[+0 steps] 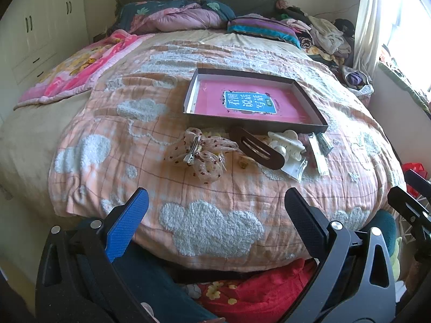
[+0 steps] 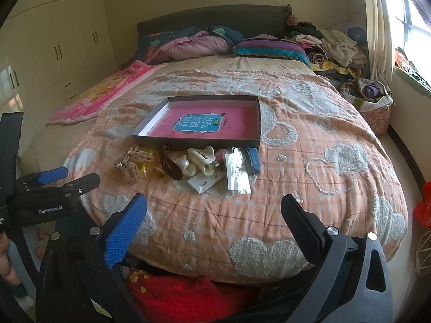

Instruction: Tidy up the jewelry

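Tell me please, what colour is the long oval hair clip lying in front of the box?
Dark brown. The oval hair clip shows best in the left wrist view, beside the white claw clip.

Cream built-in wardrobe (image 2: 56,51) lines the wall beside the bed's dark headboard (image 2: 212,17); daylight enters a curtained window (image 2: 412,18) opposite.

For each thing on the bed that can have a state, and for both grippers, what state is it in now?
Shallow box: open, no lid, only a pink book flat inside.
Brown hair clip: outside the box, on the quilt.
White claw clip: outside the box, beside the brown clip.
Dotted bow clip: on the quilt, ungripped.
Left gripper: open, empty.
Right gripper: open, empty.
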### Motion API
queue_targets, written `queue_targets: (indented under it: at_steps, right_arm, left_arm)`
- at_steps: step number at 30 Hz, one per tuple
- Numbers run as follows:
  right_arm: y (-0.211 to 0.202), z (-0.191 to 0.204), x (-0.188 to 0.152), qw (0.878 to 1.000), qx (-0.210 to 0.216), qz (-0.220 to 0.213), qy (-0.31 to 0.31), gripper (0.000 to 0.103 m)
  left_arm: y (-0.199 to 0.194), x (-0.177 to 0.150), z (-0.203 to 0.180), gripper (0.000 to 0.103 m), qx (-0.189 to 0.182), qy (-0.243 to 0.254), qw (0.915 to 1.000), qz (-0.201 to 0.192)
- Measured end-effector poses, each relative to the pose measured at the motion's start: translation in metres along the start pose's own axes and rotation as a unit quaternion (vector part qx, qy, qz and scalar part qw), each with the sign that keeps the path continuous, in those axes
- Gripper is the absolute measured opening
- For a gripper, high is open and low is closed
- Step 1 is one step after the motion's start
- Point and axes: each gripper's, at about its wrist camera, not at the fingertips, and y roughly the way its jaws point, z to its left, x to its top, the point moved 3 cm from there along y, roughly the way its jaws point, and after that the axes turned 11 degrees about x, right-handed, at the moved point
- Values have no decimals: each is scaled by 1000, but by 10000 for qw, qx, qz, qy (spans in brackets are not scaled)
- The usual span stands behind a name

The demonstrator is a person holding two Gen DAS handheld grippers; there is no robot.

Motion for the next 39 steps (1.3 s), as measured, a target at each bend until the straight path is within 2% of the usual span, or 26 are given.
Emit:
queue_targets:
  at_steps: [5, 13, 14, 39]
  right_arm:
    - [0, 1, 0, 10000, 11, 0, 0, 99]
    - [-1, 0, 0, 10000, 15, -17, 10, 99]
    - [-1, 0, 0, 10000, 18, -9, 13, 99]
    - [-1, 1, 0, 10000, 67, -30, 18, 99]
  left_arm:
    - [6, -7, -4, 95, 5, 3, 10000, -5]
    - [-2, 4, 1, 95, 0, 11, 10000, -13]
    - [6, -8, -4, 95, 25, 14, 10000, -32]
    - [2, -3, -4, 95, 50, 39, 10000, -58]
